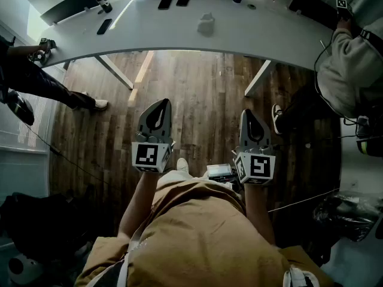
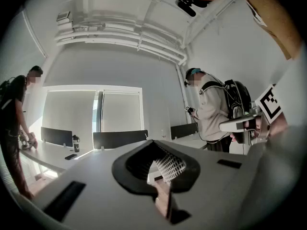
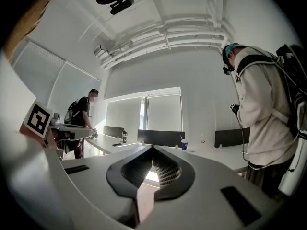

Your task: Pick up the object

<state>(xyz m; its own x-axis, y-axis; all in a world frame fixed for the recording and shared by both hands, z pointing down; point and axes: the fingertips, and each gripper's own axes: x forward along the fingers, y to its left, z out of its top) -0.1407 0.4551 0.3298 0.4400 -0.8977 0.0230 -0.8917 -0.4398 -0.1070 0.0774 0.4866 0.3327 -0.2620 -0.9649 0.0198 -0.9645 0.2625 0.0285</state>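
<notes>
Left hand-held gripper [image 1: 162, 104]: clenched, empty | right hand-held gripper [image 1: 247, 113]: clenched, empty | blue cup [image 3: 184, 145]: contents unseen

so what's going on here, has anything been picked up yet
Nothing is being handled yet. A person in a tan top stands on the wooden floor, back from the long white table, holding the left gripper and the right gripper out level. Both have their jaws together with nothing between them. On the table lie a few phones, a dark bottle and a small pale lump, all well away from the grippers. Two other people stand at the table, one at each end.
</notes>
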